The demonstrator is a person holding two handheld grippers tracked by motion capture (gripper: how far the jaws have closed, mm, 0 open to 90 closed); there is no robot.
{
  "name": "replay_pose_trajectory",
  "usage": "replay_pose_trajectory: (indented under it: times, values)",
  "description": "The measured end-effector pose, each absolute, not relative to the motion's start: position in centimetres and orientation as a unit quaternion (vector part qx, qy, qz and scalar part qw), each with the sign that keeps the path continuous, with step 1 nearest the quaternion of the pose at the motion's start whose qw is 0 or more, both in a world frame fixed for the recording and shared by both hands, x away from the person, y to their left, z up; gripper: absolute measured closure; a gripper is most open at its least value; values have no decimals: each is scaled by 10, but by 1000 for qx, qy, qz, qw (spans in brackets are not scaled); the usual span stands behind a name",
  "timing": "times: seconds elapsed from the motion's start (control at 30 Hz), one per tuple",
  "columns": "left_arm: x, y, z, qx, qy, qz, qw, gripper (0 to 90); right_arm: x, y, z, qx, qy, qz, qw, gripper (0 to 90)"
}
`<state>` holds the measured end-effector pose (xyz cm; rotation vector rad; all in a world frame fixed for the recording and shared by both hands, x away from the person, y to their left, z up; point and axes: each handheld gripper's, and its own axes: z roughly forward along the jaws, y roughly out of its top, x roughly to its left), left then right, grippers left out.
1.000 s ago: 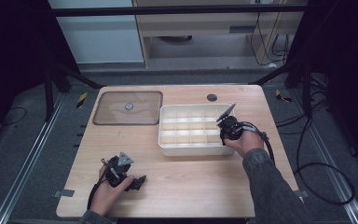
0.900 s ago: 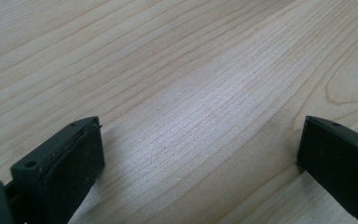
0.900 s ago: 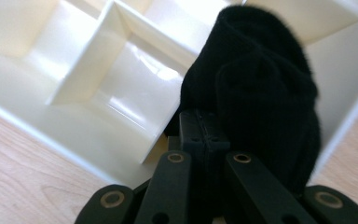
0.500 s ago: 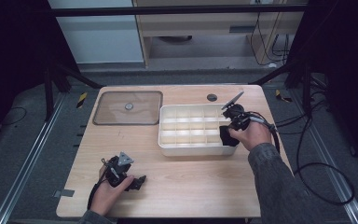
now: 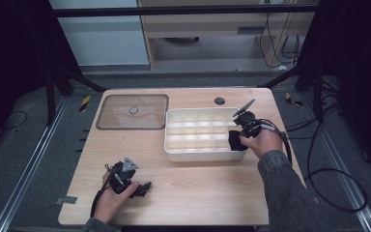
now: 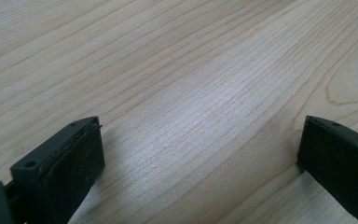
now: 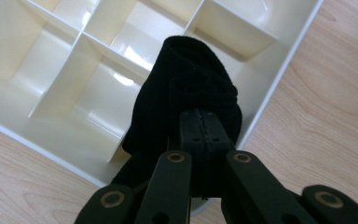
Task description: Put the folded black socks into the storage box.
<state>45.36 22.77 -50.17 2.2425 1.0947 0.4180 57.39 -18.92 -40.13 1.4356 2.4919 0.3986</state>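
Note:
A white tray (image 5: 174,145) with several compartments stands on the wooden table, right of centre. My right gripper (image 5: 239,137) is shut on a black cloth (image 5: 235,140) and holds it over the tray's right end. In the right gripper view the black cloth (image 7: 186,98) drapes around the closed jaws above the tray's (image 7: 279,79) near-right compartments, which look bare. My left gripper (image 5: 144,187) rests low on the table near the front left. In the left gripper view its fingers (image 6: 70,158) stand wide apart over bare wood.
A clear flat lid (image 5: 133,112) with a small knob lies at the table's back left. A small dark round spot (image 5: 219,101) sits behind the tray. Cables trail off the table's right side. The table's front edge is close to my left hand.
My right gripper has risen and shifted back toward the tray's far right with the black cloth. The left gripper has stayed where it was.

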Motion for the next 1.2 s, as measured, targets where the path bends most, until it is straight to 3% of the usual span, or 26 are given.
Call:
replay_pose_trajectory:
  times: [0.6, 1.2]
  values:
    - [454, 227, -502, 845, 414, 156, 301, 0, 572, -188, -420, 491, 858, 116, 100, 900]
    - [454, 227, -502, 845, 414, 156, 301, 0, 568, -202, -405, 507, 843, 154, 98, 900]
